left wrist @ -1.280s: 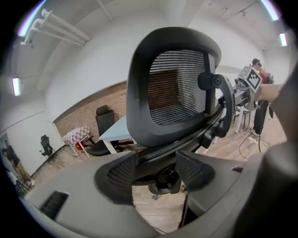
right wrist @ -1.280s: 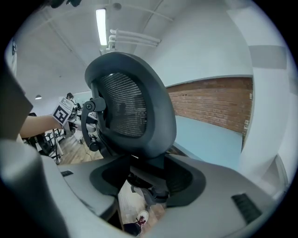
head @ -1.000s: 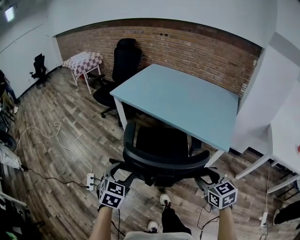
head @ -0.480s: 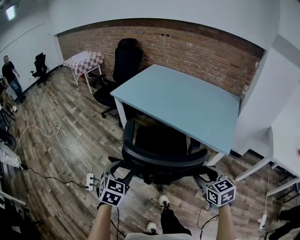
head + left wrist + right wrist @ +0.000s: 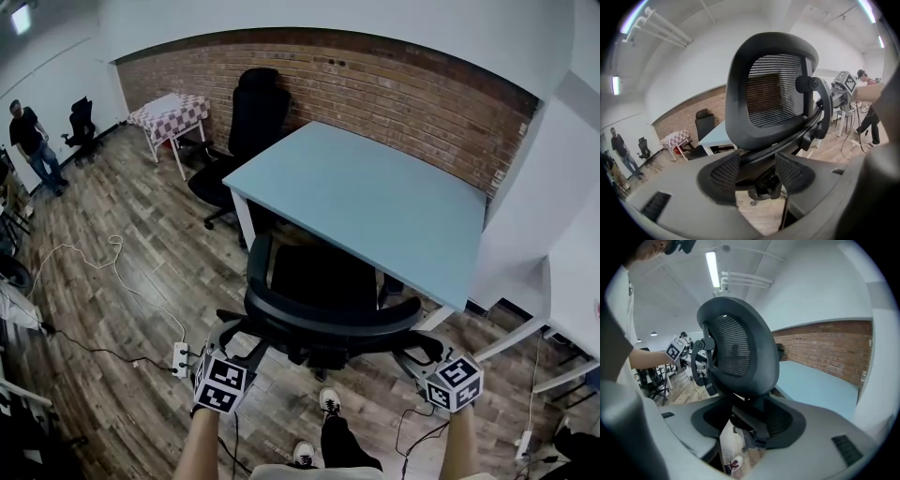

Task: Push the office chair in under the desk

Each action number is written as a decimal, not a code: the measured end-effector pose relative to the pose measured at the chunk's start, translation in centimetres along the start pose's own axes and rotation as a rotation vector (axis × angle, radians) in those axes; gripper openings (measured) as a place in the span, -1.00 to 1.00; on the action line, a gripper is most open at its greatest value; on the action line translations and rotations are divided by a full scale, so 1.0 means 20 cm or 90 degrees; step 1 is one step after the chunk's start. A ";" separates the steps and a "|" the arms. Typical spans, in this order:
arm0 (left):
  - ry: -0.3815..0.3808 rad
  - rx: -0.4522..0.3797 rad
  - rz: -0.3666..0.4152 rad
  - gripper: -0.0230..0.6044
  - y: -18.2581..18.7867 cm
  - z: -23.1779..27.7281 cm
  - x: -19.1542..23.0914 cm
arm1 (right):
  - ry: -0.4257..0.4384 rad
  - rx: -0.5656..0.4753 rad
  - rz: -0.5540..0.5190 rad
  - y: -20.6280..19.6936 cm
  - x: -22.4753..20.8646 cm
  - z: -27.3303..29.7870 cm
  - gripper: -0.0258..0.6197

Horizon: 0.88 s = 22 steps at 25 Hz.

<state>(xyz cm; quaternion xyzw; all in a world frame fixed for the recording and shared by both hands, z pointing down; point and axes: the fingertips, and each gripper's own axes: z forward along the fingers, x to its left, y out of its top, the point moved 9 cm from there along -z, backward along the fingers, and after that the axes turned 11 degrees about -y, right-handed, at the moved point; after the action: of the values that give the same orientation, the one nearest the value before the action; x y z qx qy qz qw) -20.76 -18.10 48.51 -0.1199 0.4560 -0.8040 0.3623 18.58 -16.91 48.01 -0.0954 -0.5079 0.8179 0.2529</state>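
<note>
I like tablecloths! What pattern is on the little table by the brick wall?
Red-and-white checks on the small table's cloth, clearest in the head view.

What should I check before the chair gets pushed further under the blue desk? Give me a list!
1. The black mesh office chair faces the light blue rectangular desk: ok.
2. Its seat is partly under the near edge of the desk; room further under is hidden: cannot tell.
3. The left gripper has its jaws apart, they have just been closing, and the chair frame is between them: ok.
4. The right gripper has its jaws apart with the chair frame between them: ok.
5. The white power strip on the wooden floor lies on the person's side of the chair, out of its path: ok.
6. The bystander stands far off: ok.
</note>
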 end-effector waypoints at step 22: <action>-0.011 0.009 0.000 -0.05 0.00 0.00 -0.02 | -0.006 0.133 -0.351 -0.09 -0.12 0.06 -0.10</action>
<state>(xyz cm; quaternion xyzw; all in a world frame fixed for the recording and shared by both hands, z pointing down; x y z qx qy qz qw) -20.41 -17.78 48.55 -0.1242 0.4470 -0.8062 0.3672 20.74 -18.44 49.86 0.0763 -0.4290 0.7665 0.4718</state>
